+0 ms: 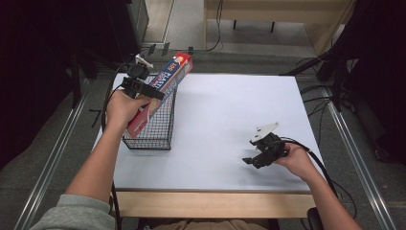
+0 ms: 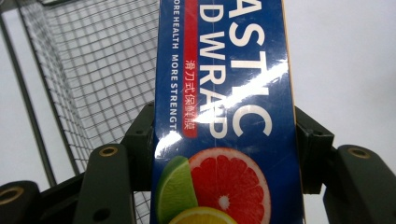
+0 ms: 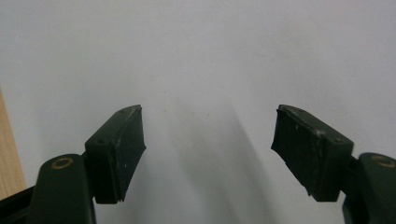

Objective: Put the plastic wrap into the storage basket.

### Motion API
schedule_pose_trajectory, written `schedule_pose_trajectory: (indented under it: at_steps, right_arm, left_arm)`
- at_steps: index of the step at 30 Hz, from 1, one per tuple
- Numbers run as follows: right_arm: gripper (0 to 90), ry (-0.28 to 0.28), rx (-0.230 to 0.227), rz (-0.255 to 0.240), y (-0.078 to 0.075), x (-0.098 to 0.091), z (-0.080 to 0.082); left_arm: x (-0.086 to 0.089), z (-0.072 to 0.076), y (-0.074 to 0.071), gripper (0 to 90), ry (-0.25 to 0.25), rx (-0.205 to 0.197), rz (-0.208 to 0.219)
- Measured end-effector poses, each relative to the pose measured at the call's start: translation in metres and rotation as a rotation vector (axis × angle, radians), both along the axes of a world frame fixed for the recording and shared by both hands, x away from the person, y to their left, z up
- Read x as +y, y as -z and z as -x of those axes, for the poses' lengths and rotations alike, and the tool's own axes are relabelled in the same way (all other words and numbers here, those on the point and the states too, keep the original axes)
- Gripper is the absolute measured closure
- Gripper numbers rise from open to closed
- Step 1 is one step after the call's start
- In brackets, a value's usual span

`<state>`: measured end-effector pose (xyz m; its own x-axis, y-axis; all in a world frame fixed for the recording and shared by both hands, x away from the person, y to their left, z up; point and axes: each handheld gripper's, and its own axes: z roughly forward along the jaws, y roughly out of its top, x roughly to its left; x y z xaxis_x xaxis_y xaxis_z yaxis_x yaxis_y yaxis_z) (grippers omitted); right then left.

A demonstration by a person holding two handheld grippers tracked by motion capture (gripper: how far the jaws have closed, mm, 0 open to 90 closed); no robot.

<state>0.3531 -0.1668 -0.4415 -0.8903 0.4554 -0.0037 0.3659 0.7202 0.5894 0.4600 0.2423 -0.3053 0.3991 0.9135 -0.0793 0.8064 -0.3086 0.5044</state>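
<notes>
Left gripper (image 1: 152,92) is clamped across a plastic wrap box (image 1: 163,91), jaws pressing both long edges, seen up close in the left gripper view (image 2: 224,135). Box sits tilted, lower end down inside the wire basket (image 1: 160,125) at about 9 o'clock on the table (image 1: 230,124), upper end sticking out toward 12 over the far rim. Can't tell if the lower end touches the basket floor.

Right gripper (image 1: 250,159) idle at 4 o'clock, jaws wide, nothing between them, just bare white surface (image 3: 205,70).

Likely step: getting the box through the basket opening. Keep grip square on the edges, move along the box's long axis, keep the corners off the mesh, don't drag the basket. Free gripper could steady the rim.
</notes>
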Motion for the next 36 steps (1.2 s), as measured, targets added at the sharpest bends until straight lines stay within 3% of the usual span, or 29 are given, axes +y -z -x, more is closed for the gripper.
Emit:
schedule_pose_trajectory:
  at_steps: [3, 9, 16, 18, 30, 36]
  right_arm:
    - [25.5, -0.002, 0.001, -0.002, 0.001, 0.0, 0.0]
    - [25.5, -0.001, 0.002, -0.003, 0.001, -0.001, 0.0]
    - [25.5, 0.007, 0.005, -0.011, 0.0, -0.002, 0.0]
    - [25.5, 0.008, 0.008, -0.011, 0.0, -0.002, 0.0]
    - [25.5, 0.01, 0.007, -0.019, -0.001, -0.005, 0.0]
    - [25.6, 0.015, 0.003, -0.027, -0.002, -0.007, 0.0]
  left_arm:
    - [0.002, -0.007, 0.004, 40.6, -0.052, 0.01, -0.016]
    - [0.002, -0.013, 0.009, 40.6, -0.092, 0.011, -0.026]
    - [0.004, -0.02, 0.014, 40.6, -0.175, 0.008, -0.013]
    - [0.003, -0.022, 0.016, 40.5, -0.193, 0.003, -0.029]
    - [-0.003, -0.03, 0.033, 40.5, -0.243, 0.001, -0.088]
    - [-0.004, -0.034, 0.04, 40.5, -0.264, -0.002, -0.057]
